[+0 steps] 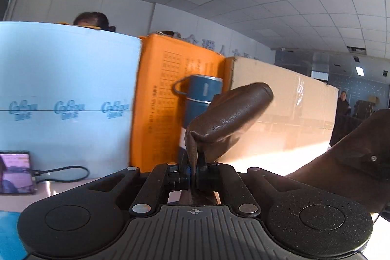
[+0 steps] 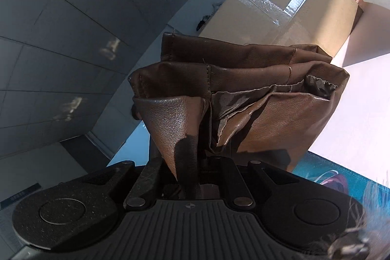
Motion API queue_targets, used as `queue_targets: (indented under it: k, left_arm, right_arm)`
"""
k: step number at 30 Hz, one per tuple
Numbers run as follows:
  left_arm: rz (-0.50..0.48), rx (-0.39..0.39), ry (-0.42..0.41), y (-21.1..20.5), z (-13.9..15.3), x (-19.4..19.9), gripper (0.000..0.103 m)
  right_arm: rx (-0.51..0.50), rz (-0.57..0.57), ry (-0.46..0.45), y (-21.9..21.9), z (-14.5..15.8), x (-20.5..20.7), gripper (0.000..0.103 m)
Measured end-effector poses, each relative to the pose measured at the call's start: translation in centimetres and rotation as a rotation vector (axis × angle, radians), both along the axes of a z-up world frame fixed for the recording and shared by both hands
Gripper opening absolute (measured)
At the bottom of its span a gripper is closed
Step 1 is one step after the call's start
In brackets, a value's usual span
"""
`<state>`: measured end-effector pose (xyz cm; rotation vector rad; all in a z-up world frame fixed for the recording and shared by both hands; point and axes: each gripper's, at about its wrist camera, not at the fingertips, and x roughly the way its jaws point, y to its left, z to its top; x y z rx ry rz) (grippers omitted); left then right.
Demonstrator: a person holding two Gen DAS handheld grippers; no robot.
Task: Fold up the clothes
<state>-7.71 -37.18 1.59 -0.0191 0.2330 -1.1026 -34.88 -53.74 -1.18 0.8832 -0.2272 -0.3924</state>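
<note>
Boxes line the counter [image 1: 73,183] behind a blue flask [image 1: 198,99]; in front of it I have both the left gripper [image 1: 193,176] and the right gripper [image 2: 195,162], jaws pinching the brown leather garment [image 2: 243,99].

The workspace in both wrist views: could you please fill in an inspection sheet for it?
Surface: pale table, sunlit on the right; a printed blue mat lies on it.
Job's things: brown leather-like garment, lifted off the table and pinched at two places.
Clutter: blue flask with a loop handle; phone with its screen lit.
Grippers: left gripper and right gripper, jaws shut on the garment.
Cables: black cable plugged into the phone.
Surroundings: light blue board, orange box, cardboard box behind the table; a person far right.
</note>
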Motion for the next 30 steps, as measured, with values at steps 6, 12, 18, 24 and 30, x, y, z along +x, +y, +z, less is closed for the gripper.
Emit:
queue_targets:
  k: [6, 12, 18, 24, 30]
  left_arm:
    - [0.087, 0.048, 0.079, 8.5, -1.5, 2.6, 0.002]
    - [0.134, 0.135, 0.095, 11.7, -3.1, 3.6, 0.003]
    - [0.159, 0.258, 0.173, 11.6, -4.9, 7.7, 0.011]
    - [0.261, 0.375, 0.053, 14.3, -5.9, 6.6, 0.08]
    - [0.21, 0.379, -0.043, 14.5, -5.5, 4.6, 0.094]
  right_arm:
    - [0.002, 0.073, 0.022, 3.6, -1.9, -0.9, 0.008]
    - [0.15, 0.086, 0.147, 4.7, -4.9, -1.2, 0.008]
    - [0.147, 0.162, 0.392, 5.4, -5.1, 1.4, 0.024]
    - [0.014, -0.016, 0.538, 4.9, -4.0, -1.9, 0.083]
    - [-0.179, -0.071, 0.696, 0.8, -3.2, 0.6, 0.09]
